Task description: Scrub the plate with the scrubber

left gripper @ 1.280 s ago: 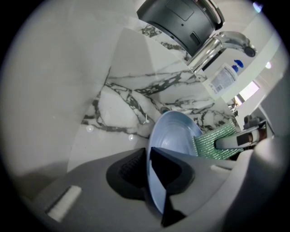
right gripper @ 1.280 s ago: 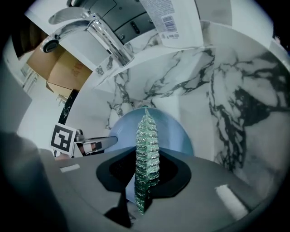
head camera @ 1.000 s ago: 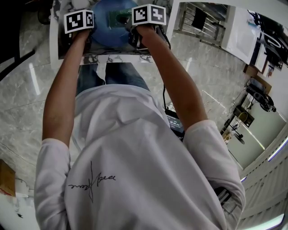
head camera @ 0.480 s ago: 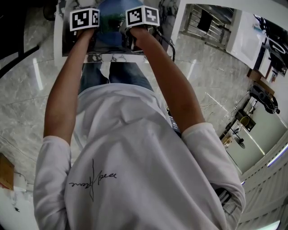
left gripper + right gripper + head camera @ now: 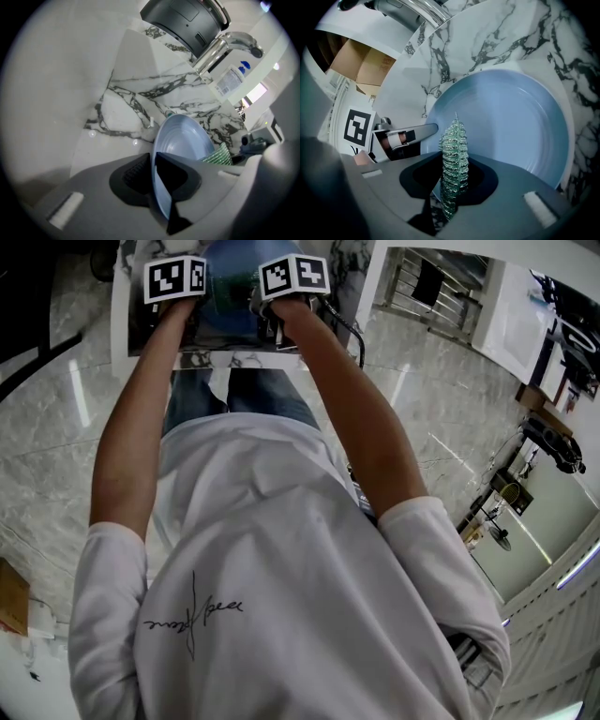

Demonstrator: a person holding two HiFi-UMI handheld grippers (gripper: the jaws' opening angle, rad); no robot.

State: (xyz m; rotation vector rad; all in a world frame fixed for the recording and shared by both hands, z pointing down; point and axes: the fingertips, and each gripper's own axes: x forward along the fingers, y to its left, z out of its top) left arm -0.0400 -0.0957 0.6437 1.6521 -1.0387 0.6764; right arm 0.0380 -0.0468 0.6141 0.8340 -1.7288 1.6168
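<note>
At the marble bench (image 5: 122,108), by the tap (image 5: 229,42): the blue plate (image 5: 187,140) is held up clear of the stone, between the two tools
Left tool (image 5: 152,164): clenched on the plate's near rim, one jaw against each face
Right tool (image 5: 453,180): clamped across the middle of the green scrubber (image 5: 454,154), which is squeezed into a thin upright ridge between the jaws
Plate, attitude: stands on edge and leans; edge-on to the left tool, its hollow face turned squarely toward the right tool
Plate, long axis: none, being round; the flat of it runs away from the left tool toward the tap
Scrubber, long axis: runs out along the right jaws, free end pointing at the left part of the plate's face
Contact: scrubber tip overlaps the plate in the right gripper view; whether it touches cannot be told
Plate, handling (judged): stiff, smooth, probably slippery when wet, likely to chip if dropped on stone; the rim is the only sound hold, and a one-sided rim grip may swing under pressure
Scrubber, handling (judged): light, soft, springy mesh; best pinched mid-body with enough left proud to rub
Other items: a labelled bottle (image 5: 229,79) beside the tap
</note>
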